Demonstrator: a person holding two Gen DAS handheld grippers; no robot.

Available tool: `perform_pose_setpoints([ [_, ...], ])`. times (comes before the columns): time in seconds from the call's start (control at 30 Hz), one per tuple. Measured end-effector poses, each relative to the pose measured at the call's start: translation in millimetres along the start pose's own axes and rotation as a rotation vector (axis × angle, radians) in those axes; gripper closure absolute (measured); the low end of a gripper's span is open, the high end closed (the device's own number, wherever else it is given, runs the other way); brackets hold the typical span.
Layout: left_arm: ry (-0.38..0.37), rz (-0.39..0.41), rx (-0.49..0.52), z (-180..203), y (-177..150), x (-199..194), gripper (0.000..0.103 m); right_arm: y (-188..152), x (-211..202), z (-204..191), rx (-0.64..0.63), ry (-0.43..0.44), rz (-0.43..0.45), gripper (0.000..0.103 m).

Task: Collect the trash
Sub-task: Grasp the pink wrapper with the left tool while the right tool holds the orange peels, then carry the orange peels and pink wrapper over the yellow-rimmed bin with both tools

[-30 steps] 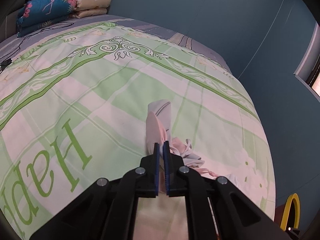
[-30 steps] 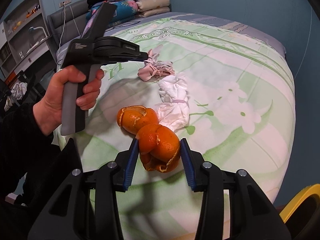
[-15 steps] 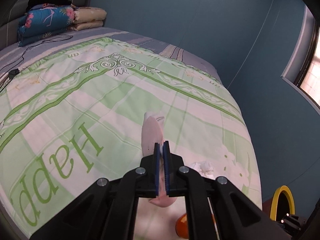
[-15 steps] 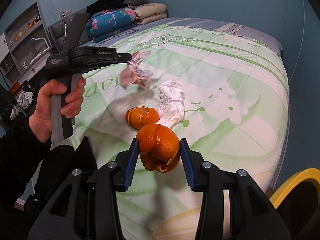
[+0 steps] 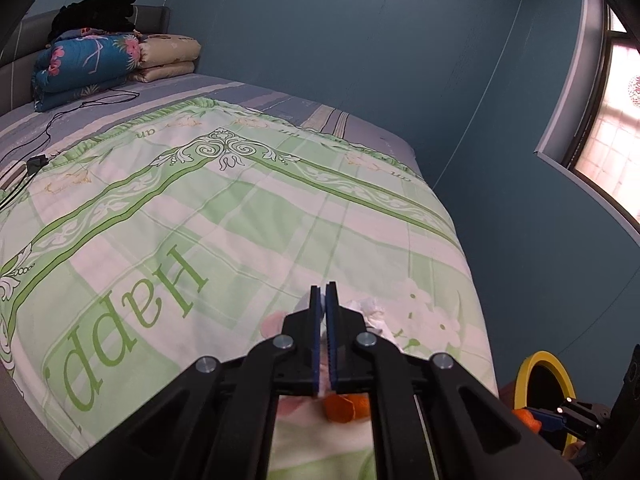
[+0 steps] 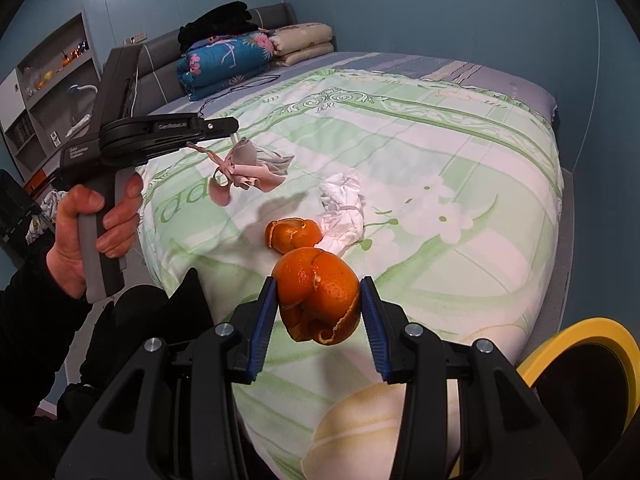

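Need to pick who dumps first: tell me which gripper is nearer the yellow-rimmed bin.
Right. The right gripper, clamping orange peel, sits just beside the yellow-rimmed bin; the left gripper hangs over the bed, holding a pink mask.

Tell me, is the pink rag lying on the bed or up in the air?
Up in the air. The rag dangles from the left claw, above the bed.
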State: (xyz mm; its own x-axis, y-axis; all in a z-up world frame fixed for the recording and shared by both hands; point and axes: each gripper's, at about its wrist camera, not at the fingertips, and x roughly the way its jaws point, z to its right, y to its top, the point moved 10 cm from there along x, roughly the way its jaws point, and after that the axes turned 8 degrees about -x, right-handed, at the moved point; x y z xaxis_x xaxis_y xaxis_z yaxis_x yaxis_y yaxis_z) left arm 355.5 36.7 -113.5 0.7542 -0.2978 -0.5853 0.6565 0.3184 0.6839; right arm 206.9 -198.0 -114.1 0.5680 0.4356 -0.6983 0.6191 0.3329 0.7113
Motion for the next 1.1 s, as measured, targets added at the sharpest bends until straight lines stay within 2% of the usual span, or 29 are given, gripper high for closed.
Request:
perform_pose_setpoints([
  [0.37,-0.038,0.017,0.023,22,-12,-37,0.101,-5,-26,9,0.016,-0.019,0.029,0.064],
  [0.6,-0.075,0.022,0.055,47,-20,-57,0.101,-11,-45,28,0.048,-0.061,0.05,0.064],
  [1.1,-0.157,-0.024,0.137,109,-48,-62,0.101,-29,-95,86,0.148,-0.177,0.1,0.064],
])
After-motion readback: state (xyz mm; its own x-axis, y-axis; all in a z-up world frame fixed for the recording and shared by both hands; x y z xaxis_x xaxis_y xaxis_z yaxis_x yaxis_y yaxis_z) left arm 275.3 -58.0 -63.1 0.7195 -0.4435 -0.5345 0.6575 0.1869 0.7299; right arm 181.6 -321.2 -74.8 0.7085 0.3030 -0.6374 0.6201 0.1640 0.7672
